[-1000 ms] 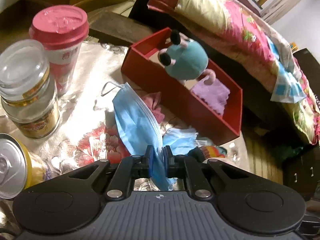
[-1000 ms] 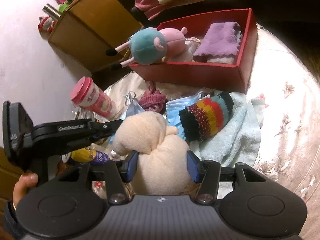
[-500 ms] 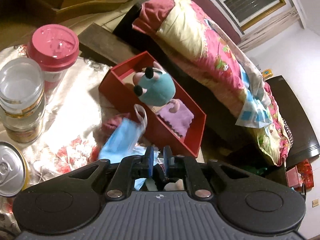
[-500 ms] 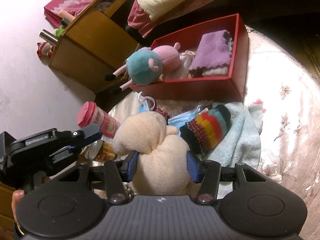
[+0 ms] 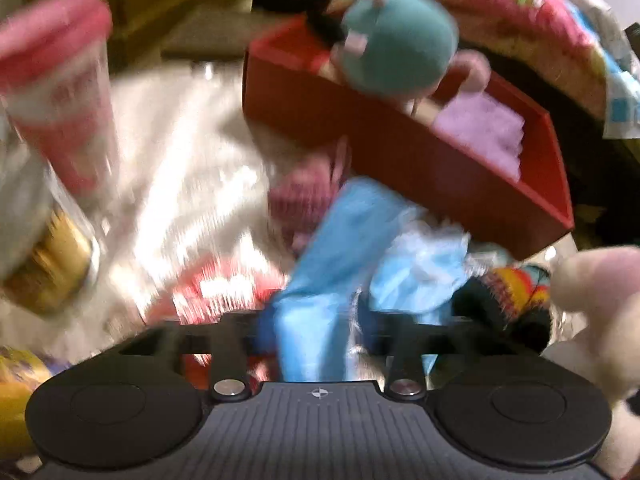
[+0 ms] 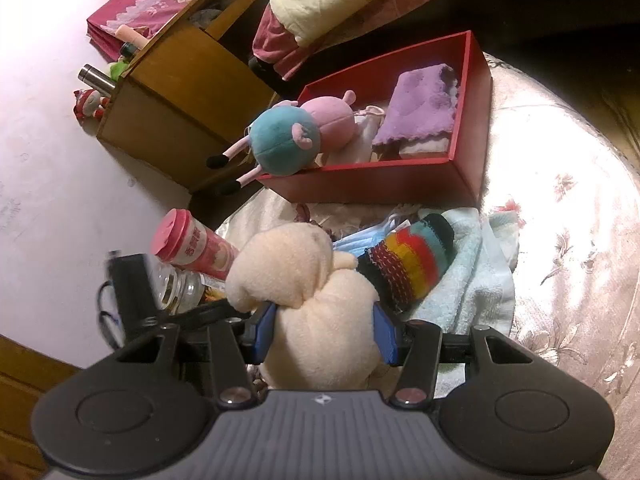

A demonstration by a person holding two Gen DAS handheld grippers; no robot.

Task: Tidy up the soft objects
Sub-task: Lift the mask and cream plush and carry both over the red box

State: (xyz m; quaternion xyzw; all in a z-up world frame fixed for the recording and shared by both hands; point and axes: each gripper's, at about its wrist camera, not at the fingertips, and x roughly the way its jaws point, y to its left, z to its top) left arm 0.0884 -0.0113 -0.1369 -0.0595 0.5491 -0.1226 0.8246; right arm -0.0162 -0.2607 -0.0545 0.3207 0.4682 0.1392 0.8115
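Observation:
My right gripper [image 6: 324,334] is shut on a cream plush toy [image 6: 312,304] and holds it above the table. The left wrist view is blurred. My left gripper [image 5: 318,332] stands open around a blue face mask [image 5: 328,264] that lies between its fingers. A red box [image 6: 472,120] holds a teal and pink plush [image 6: 288,140] and a purple cloth [image 6: 420,108]. The box [image 5: 420,160] also shows in the left wrist view. A striped knit sock [image 6: 408,260] lies on a light blue towel [image 6: 468,276].
A pink-lidded cup [image 6: 192,244] and a glass jar [image 6: 176,288] stand at the left of the table. A yellow can [image 5: 16,384] is near the left gripper. A pink knit item [image 5: 304,196] lies by the box. A wooden cabinet [image 6: 172,92] stands behind.
My left gripper has opened and dropped low toward the table, with the mask now between spread fingers. The right gripper still holds the cream plush and has shifted little.

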